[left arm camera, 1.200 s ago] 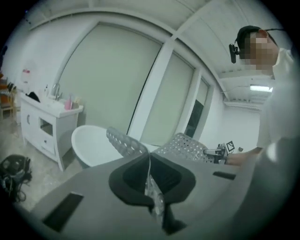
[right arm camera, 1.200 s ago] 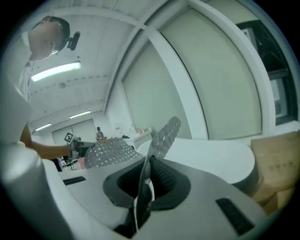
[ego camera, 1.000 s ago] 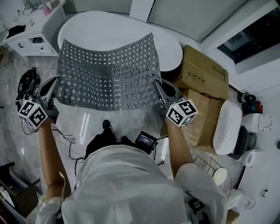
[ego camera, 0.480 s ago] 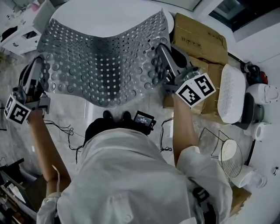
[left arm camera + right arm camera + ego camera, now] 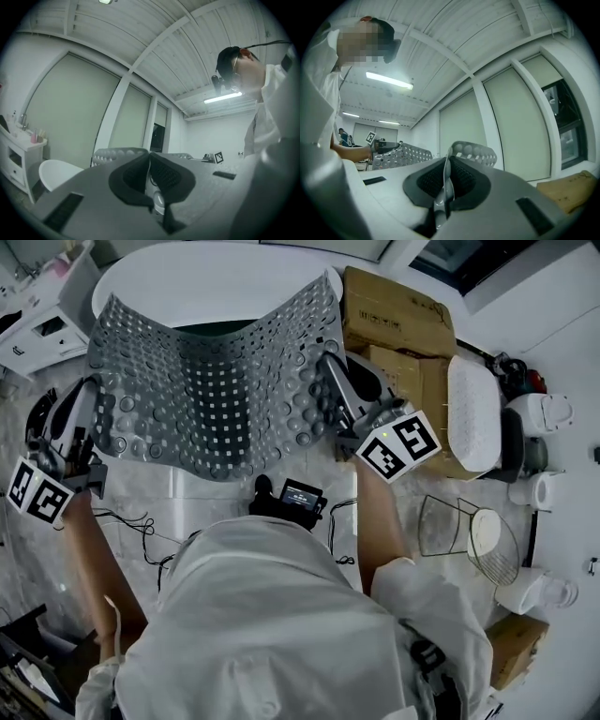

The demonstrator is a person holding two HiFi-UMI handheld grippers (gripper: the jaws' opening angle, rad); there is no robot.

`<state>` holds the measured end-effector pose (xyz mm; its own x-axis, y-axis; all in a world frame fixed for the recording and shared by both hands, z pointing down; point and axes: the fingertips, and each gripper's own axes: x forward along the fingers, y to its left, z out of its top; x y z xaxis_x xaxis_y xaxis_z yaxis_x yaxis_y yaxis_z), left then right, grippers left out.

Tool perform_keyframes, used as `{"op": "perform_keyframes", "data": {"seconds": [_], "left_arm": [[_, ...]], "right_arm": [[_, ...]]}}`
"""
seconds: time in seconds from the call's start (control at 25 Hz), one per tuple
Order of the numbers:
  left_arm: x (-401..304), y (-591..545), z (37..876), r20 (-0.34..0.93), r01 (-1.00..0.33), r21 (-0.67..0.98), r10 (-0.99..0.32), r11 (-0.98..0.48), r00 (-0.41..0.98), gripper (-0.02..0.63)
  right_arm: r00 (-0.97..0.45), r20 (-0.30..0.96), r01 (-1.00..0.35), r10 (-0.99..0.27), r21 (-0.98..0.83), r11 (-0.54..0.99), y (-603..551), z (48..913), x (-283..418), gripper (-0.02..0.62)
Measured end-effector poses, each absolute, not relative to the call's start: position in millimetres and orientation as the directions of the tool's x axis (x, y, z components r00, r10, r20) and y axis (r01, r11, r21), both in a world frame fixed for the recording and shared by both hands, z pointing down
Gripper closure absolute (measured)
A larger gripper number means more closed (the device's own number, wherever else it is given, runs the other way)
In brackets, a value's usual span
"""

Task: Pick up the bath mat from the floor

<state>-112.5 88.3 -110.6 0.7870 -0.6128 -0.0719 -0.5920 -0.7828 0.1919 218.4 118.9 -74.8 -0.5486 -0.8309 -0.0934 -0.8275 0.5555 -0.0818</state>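
The grey bath mat [image 5: 211,381], studded with holes and suction cups, hangs in the air in front of the person and sags in the middle. My left gripper [image 5: 91,407] is shut on its left edge, where the pads [image 5: 161,173] pinch a thin strip of mat [image 5: 117,152]. The right edge is held by my right gripper [image 5: 330,371], also shut, and a fold of mat [image 5: 474,152] rises between its pads [image 5: 461,180]. Both grippers point upward toward the ceiling.
A white bathtub [image 5: 216,273] lies behind the mat. Cardboard boxes [image 5: 394,320] and a white cushioned seat [image 5: 473,413] stand at the right, with a wire basket [image 5: 469,540] below them. At the far left is a white cabinet [image 5: 37,324]. Cables [image 5: 131,521] trail on the marble floor.
Both grippers have lifted the mat higher and tilted upward. The mat now sags more deeply between them, and its far edge reaches over the bathtub.
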Motion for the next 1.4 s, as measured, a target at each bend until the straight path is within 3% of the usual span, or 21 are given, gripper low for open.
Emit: {"op": "perform_keyframes", "data": {"seconds": [0.4, 0.72, 1.12, 1.4], "left_arm": [[-216.9, 199.0, -81.5, -0.037, -0.588, 0.163, -0.6, -0.792, 0.799, 0.594], [-210.9, 195.4, -68.9, 0.038, -0.582, 0.228, -0.59, -0.78, 0.806, 0.594], [-209.9, 211.5, -92.9, 0.003, -0.585, 0.215, -0.599, -0.782, 0.801, 0.594], [-130.4, 294.8, -75.8, -0.02, -0.584, 0.167, -0.595, -0.794, 0.803, 0.594]], "right_arm": [[-0.494, -0.044, -0.858, -0.868, -0.134, 0.495, 229.0, -42.9, 114.9, 0.56], [-0.516, 0.058, -0.842, -0.855, -0.214, 0.494, 229.5, -28.1, 106.9, 0.56], [-0.547, 0.026, -0.829, -0.837, -0.154, 0.537, 243.8, -48.9, 102.7, 0.56], [-0.53, -0.041, -0.834, -0.847, -0.154, 0.529, 332.2, -20.4, 180.5, 0.559]]}}
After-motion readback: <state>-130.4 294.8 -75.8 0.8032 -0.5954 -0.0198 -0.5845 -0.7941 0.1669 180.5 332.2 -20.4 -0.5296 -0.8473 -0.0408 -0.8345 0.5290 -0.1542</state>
